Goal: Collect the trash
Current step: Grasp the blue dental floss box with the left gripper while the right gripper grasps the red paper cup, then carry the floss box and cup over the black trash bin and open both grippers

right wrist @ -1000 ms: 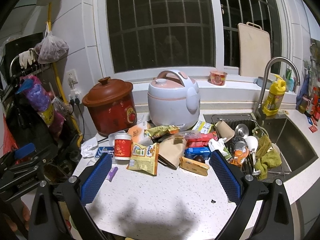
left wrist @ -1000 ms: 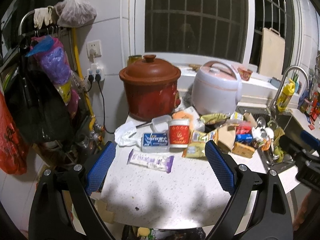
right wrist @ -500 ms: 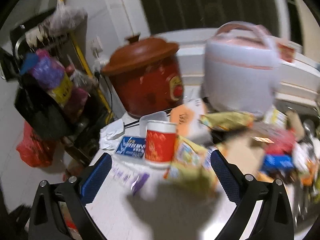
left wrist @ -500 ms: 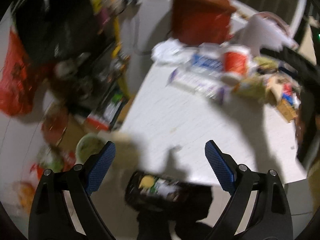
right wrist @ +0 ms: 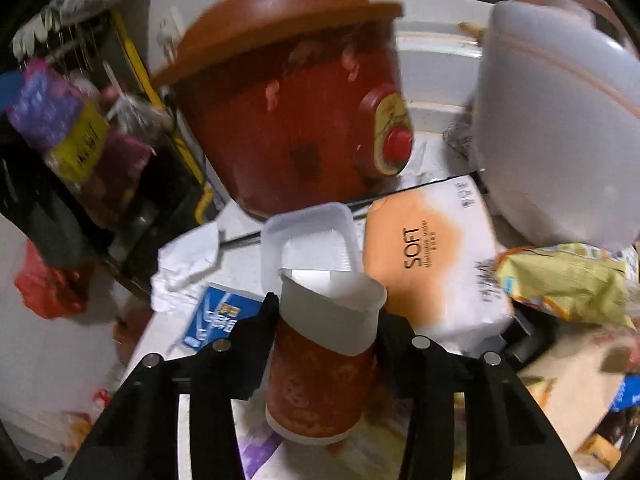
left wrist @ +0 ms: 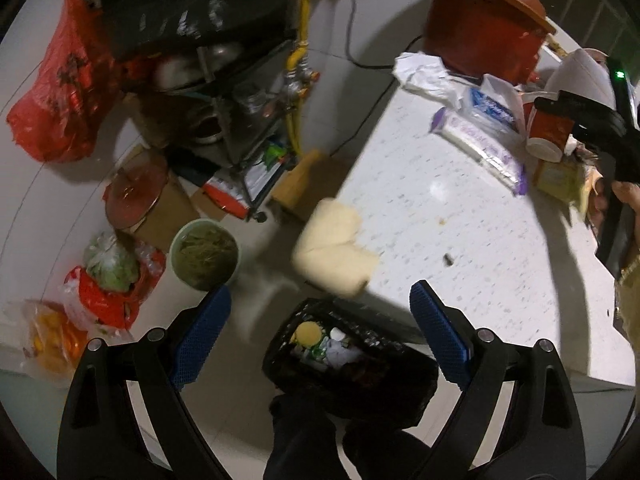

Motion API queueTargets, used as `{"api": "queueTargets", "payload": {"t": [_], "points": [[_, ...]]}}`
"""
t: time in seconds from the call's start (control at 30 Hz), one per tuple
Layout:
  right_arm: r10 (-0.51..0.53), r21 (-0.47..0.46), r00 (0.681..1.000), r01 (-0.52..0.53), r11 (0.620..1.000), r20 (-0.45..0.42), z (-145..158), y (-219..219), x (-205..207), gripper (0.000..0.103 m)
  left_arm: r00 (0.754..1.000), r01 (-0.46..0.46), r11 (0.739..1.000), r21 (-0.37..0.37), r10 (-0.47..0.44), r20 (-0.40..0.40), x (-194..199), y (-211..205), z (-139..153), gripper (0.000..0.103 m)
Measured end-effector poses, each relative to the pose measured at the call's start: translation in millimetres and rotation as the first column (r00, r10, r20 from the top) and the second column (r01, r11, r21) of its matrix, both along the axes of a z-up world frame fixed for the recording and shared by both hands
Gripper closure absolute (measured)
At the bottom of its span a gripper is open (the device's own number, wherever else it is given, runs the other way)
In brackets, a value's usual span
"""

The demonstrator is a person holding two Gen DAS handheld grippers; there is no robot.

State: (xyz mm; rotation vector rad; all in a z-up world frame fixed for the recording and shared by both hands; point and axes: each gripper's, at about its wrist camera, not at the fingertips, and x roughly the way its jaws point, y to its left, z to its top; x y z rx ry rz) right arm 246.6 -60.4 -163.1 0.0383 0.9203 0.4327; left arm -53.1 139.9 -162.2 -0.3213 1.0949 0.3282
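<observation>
My right gripper is shut on a red and white paper cup, squeezing its rim, on the white counter among litter. The cup and the right gripper also show at the far right of the left wrist view. My left gripper is open and empty. It hangs over the floor just above a black trash bin with a dark bag, at the counter's near edge. A purple and white wrapper lies on the counter.
A red clay pot, a white rice cooker, an orange tissue pack, a white tray and snack bags crowd the counter. On the floor are a green bowl, red bags and a metal rack.
My right gripper moved in on the paper cup and closed on it. My left gripper swung down from the counter toward the floor and now hangs over the trash bin.
</observation>
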Motion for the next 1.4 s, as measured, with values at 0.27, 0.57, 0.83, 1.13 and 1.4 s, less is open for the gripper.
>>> {"api": "queueTargets", "payload": {"t": [0.27,0.57,0.83,1.13,1.4], "points": [[-0.024,0.119,0.995,0.013,0.993,0.095,72.0,-71.3,-69.5,0.059,0.972,0.207,0.972,0.112,-0.217,0.086,102.3,-52.7,13.6,0.014],[-0.097,0.186,0.993,0.084,0.979,0.061,70.8,-124.6,-130.5,0.057,0.914,0.383,0.904,0.191,-0.401,0.067,243.0,-109.2,8.8,0.014],[-0.122,0.213,0.992,0.116,0.970,0.017,51.6,-133.8,-149.5,0.055,0.925,0.377,0.922,0.085,-0.379,0.010,283.0,-103.9,-15.8,0.014],[-0.114,0.231,0.993,0.111,0.967,-0.002,46.5,-133.8,-149.4,0.055,0.930,0.367,0.930,0.005,-0.366,-0.033,286.9,-102.6,-35.9,0.014],[-0.127,0.234,0.992,0.126,0.964,-0.011,44.6,-137.9,-148.6,0.054,0.918,0.396,0.916,-0.066,-0.392,0.062,265.6,-101.2,-23.1,0.018]]}}
